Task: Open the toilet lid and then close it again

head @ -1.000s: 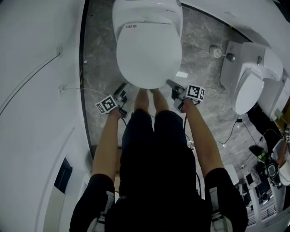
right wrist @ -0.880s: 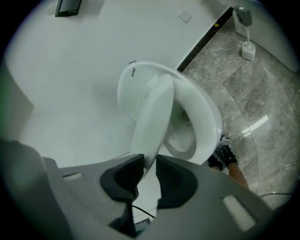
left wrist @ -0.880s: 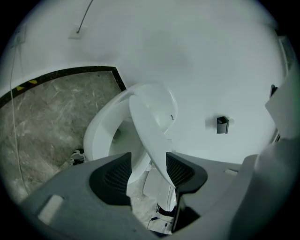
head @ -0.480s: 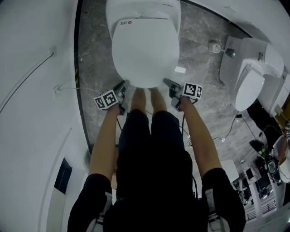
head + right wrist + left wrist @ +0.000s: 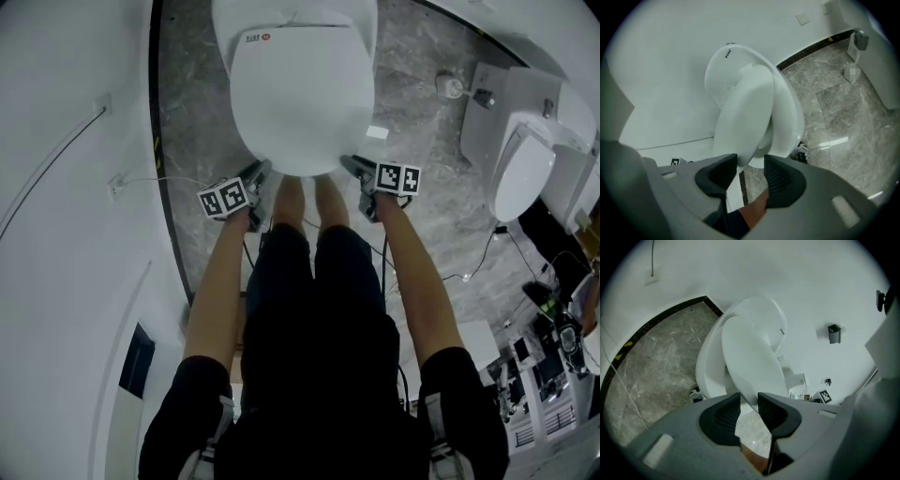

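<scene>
At the front edge of the toilet lid (image 5: 300,94): glossy white, smooth oval, slightly ajar above the bowl (image 5: 705,369). Floor (image 5: 192,112) is grey veined stone. Left gripper (image 5: 258,173), jaws just closed in, pinches the lid's rim. Right gripper (image 5: 352,167), jaws just opening, stands parted and loose around the rim.

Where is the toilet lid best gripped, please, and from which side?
Grip the toilet lid at its thin front rim, coming from the front, where the person stands. It seems hinged at the far end, and in both gripper views this rounded front edge stands a little off the bowl, so there is probably room to pinch it from above and below.
</scene>
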The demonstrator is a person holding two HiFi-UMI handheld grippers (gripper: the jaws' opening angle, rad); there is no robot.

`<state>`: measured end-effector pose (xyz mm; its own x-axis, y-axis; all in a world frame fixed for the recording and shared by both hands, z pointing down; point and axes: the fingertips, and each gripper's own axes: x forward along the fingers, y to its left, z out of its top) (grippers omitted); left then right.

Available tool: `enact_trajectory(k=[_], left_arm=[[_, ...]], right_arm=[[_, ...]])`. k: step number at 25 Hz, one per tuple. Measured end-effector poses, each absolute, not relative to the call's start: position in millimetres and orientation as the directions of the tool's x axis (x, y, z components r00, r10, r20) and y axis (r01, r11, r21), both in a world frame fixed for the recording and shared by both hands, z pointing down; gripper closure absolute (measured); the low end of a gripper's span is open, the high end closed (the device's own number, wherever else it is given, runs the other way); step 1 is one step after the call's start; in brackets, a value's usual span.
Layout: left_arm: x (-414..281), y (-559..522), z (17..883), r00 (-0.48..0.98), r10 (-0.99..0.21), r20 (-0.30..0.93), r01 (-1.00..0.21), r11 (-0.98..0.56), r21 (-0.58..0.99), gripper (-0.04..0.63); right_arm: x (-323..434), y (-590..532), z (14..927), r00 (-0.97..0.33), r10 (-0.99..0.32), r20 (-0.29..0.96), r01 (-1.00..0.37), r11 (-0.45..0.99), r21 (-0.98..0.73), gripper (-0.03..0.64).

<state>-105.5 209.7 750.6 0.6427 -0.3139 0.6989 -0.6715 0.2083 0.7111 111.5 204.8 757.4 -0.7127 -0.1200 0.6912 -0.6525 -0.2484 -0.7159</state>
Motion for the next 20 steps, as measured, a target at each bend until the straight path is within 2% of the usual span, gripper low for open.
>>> enact_trajectory(k=[2, 7, 20], left_arm=[[-109.6, 211.3, 756.2, 0.635, -0.293, 0.715, -0.688, 0.205, 0.696, 0.469], [-114.3, 216.8, 774.6, 0.616, -0.249, 0.747, -0.718, 0.212, 0.663, 0.364], [-114.9, 224.2, 807.4, 0.620, -0.129, 0.774, -0.760, 0.147, 0.633, 0.360]], right_arm=[[112.1, 207.0, 764.6, -0.694, -0.098, 0.714, -0.681, -0.232, -0.694, 0.409], [118.4, 209.6, 776.3, -0.667, -0.074, 0.741, -0.713, -0.225, -0.664, 0.391], [120.6, 220.2, 808.3, -0.600, -0.049, 0.798, -0.778, -0.197, -0.597, 0.369]])
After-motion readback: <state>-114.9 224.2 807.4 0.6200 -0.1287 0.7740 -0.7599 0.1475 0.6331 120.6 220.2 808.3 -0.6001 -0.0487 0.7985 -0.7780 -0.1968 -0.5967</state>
